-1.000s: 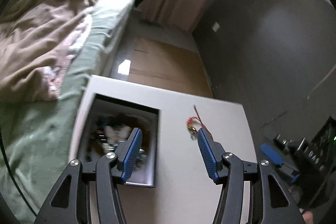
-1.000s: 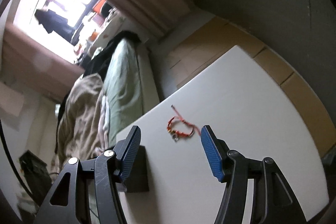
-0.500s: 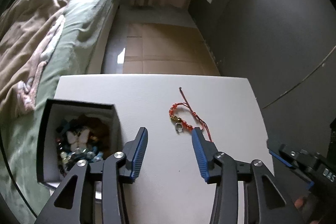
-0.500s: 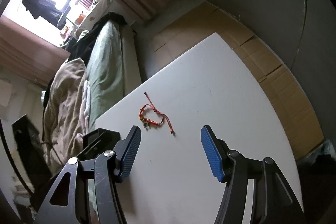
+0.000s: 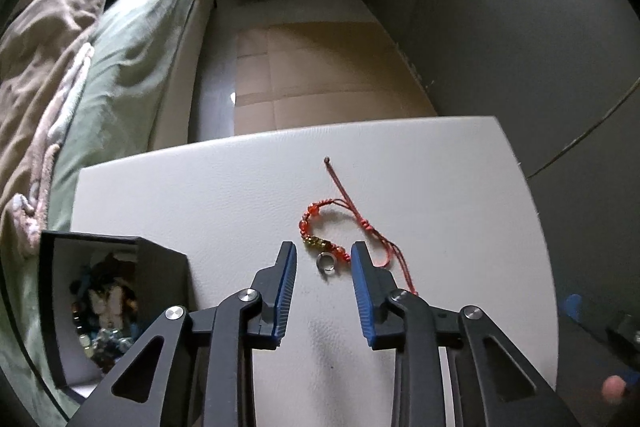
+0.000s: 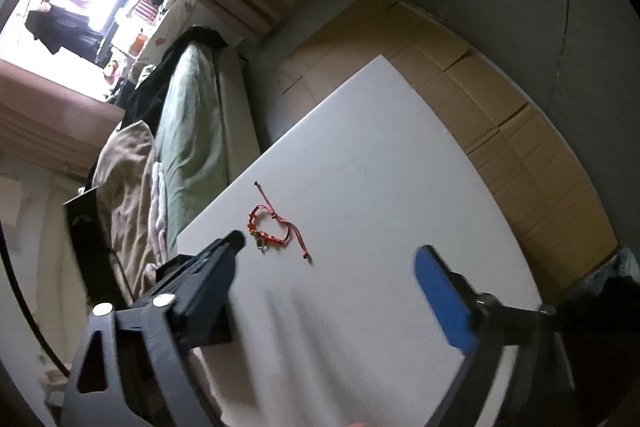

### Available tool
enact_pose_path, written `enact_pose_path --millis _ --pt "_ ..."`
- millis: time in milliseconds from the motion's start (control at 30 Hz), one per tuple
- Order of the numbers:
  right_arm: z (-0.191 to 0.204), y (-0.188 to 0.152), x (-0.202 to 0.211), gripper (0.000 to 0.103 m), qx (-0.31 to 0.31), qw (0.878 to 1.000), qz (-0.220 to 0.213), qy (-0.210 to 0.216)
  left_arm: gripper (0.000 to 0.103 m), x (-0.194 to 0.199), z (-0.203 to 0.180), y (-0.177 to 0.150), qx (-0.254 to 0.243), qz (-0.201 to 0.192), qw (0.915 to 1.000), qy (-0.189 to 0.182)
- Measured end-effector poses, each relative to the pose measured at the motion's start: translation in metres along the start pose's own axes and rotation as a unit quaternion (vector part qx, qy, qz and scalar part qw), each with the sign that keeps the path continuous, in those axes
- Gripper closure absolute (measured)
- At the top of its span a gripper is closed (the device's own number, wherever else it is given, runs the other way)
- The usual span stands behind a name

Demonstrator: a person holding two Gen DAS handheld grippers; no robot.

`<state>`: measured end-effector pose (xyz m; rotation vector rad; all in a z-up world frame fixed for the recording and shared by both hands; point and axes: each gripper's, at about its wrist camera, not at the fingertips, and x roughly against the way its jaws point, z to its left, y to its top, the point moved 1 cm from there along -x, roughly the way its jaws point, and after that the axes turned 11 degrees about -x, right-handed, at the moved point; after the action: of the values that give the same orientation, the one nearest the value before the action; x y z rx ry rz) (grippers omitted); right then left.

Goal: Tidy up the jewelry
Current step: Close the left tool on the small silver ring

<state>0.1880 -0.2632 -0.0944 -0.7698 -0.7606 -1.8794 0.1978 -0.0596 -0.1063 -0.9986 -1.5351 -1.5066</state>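
Red bracelet (image 5: 336, 231) cord end hidden behind closing left gripper (image 5: 324, 259), box (image 5: 100, 303) contents blurred

No readable text, label or number anywhere.

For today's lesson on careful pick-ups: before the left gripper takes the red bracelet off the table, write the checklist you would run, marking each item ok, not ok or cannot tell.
1. Bracelet lies flat on the white table, apart from other things: ok.
2. Left gripper lined up on it: ok; the beaded end and small ring sit between its tips.
3. Left jaws shut on the bracelet: not ok; closing, pads not yet pressing.
4. Trailing cord free of snags: ok.
5. Black box open to receive it: ok; beads already inside.
6. Right gripper out of the way: ok; jaws opening, nothing between them.
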Motion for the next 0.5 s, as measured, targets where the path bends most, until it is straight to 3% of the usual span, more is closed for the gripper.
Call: enact_pose_path --millis 167,500 --pt "0.000 0.001 -0.005 0.008 0.002 1.000 0.006 -0.011 0.078 -0.018 0.002 -0.003 -0.007 0.021 0.9997 0.009" --pt "-0.005 0.002 -0.014 0.006 -0.014 1.000 0.018 -0.011 0.079 -0.024 0.003 -0.002 -0.013 0.018 0.9998 -0.002"
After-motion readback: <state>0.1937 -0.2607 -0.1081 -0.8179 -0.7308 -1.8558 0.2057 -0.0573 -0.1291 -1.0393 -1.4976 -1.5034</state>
